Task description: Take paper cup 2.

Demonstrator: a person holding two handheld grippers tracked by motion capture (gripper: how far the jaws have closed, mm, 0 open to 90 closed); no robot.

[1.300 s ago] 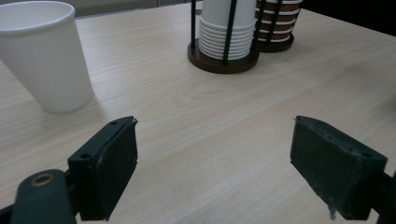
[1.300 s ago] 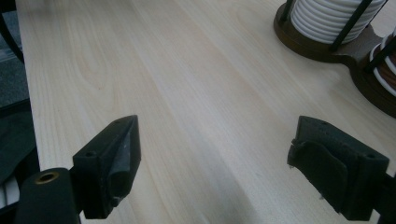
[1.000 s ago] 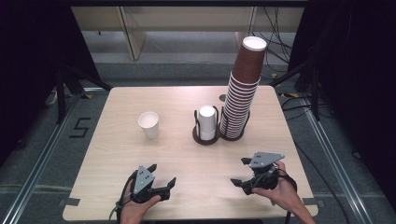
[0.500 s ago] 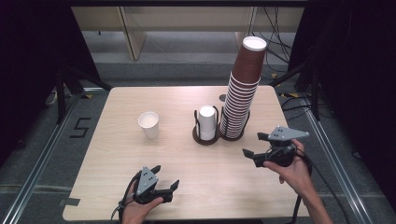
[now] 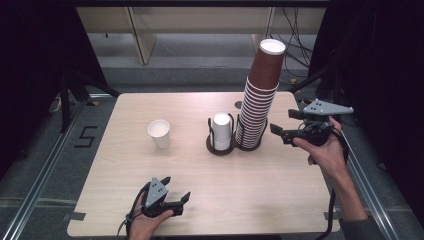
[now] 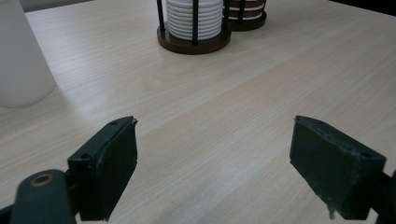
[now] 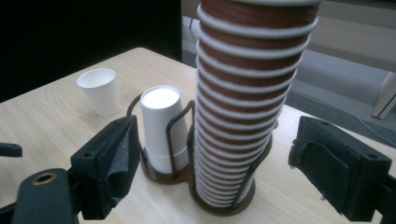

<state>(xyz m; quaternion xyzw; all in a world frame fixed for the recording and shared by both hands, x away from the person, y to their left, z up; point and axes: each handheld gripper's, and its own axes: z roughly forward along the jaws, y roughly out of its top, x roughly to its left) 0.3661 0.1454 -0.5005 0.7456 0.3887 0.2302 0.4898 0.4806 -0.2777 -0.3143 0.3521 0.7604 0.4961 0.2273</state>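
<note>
Swung up from the near edge, right gripper point(image 5: 282, 126) now level beside the brown cup stack point(image 5: 260, 95) in its wire holder at table centre-right, jaws spread wide and empty — light, thin, easily crushed paper, probably best pinched gently near the top rim — left gripper point(image 5: 176, 196) wide too.

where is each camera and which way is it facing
High view: above the person's side, facing forward and down on the table; both forearms, left gripper, right gripper.
Left gripper view: low over the table, towards the white stack; own open jaws.
Right gripper view: raised, at the brown stack; own open jaws.
Shared: both stacks, single cup.
</note>
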